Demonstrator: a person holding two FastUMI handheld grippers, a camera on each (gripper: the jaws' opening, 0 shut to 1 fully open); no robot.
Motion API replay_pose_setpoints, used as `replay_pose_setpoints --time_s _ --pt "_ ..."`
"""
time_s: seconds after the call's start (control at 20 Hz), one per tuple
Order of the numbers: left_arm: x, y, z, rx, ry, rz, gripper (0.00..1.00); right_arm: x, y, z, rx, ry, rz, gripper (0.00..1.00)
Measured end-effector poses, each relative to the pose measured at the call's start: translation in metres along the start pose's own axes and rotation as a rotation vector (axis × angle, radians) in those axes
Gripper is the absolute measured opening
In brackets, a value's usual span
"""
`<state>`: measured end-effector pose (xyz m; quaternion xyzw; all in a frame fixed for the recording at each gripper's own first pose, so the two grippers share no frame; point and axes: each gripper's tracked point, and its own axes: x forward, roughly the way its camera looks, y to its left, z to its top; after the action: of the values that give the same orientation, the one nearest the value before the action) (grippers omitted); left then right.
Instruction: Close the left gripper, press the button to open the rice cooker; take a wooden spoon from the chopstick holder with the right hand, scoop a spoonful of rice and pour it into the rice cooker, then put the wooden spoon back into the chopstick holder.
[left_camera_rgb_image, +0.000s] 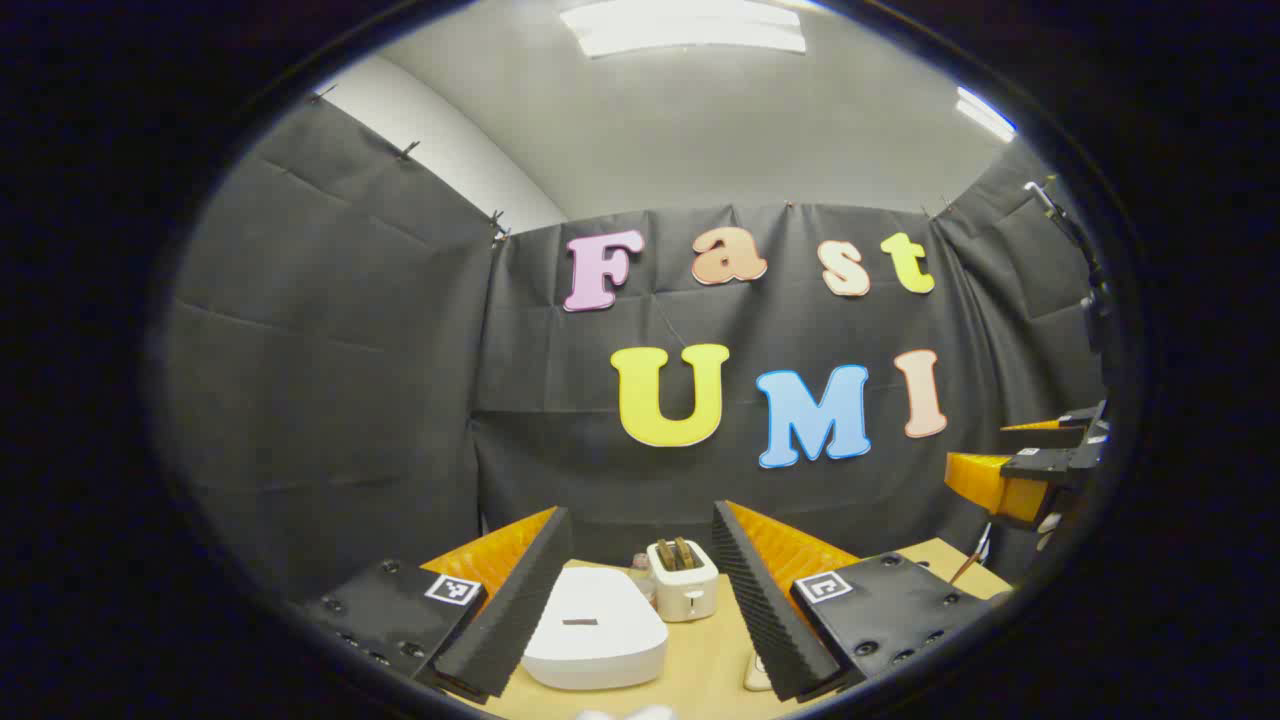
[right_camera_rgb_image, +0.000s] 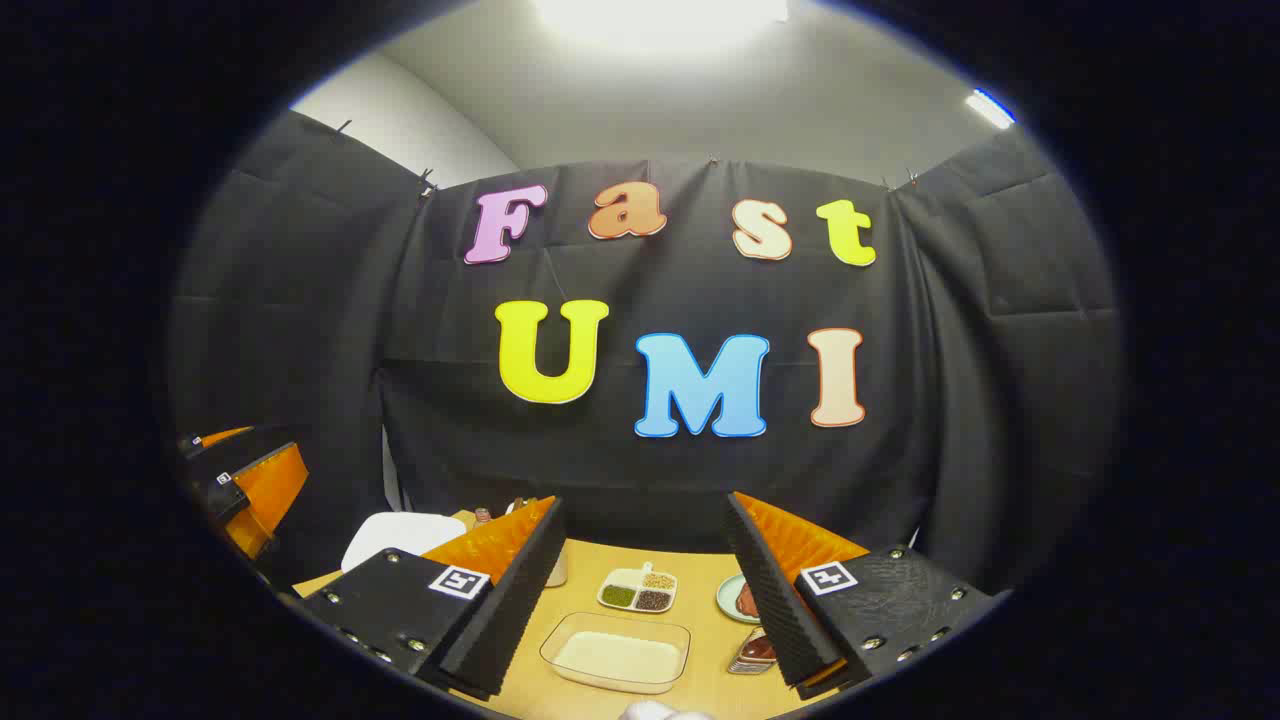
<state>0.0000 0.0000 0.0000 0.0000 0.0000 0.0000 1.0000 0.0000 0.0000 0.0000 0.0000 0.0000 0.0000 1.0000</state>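
1. In the left gripper view, the left gripper (left_camera_rgb_image: 640, 590) stood with its fingers spread wide, gripping nothing, at the bottom of the frame.
2. Between those fingers, low centre, sat the white rice cooker (left_camera_rgb_image: 596, 630) with its lid down on the wooden table (left_camera_rgb_image: 700, 665); a small toaster (left_camera_rgb_image: 683, 580) stood just behind it.
3. In the right gripper view, the right gripper (right_camera_rgb_image: 640, 590) was likewise wide and empty.
4. Bottom centre, a clear tray of rice (right_camera_rgb_image: 617, 652) lay on the table, with a divided dish (right_camera_rgb_image: 638, 591) of grains behind it.
5. The chopstick holder could not be made out.

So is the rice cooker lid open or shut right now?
Shut. In the left gripper view the white rice cooker sits on the table with its lid lying flat on the body; no inner pot shows.
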Motion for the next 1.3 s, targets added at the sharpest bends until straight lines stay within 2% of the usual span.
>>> replay_pose_setpoints --time_s 0.05,0.25,0.3,0.4,0.65,0.95,1.15,1.3 --pt "0.002 0.001 -0.001 -0.003 0.003 -0.001 0.96 0.000 0.001 0.000 0.006 0.003 -0.004 0.97" --pt "0.008 0.004 -0.005 0.001 0.007 -0.010 0.96 0.001 -0.007 0.000 -0.011 -0.009 -0.036 0.97" --pt "0.011 0.005 -0.004 0.005 0.005 -0.009 0.99 0.002 -0.010 0.001 -0.010 -0.012 -0.048 0.97" --pt "0.015 0.008 -0.007 0.010 0.007 -0.007 0.97 0.002 -0.011 0.000 0.009 -0.018 -0.061 0.97" --pt "0.026 0.009 -0.013 -0.019 0.037 -0.017 0.99 0.004 -0.012 -0.003 0.008 -0.007 -0.070 0.97" --pt "0.037 0.011 -0.020 -0.010 0.050 -0.010 0.96 0.005 -0.015 -0.010 -0.026 0.003 -0.081 0.97" --pt "0.045 0.010 -0.024 0.016 0.048 -0.009 0.99 0.008 -0.023 -0.017 -0.012 0.023 -0.097 0.97" --pt "0.054 0.013 -0.028 0.053 0.038 -0.006 0.92 0.010 -0.028 -0.021 -0.015 0.041 -0.107 0.97"
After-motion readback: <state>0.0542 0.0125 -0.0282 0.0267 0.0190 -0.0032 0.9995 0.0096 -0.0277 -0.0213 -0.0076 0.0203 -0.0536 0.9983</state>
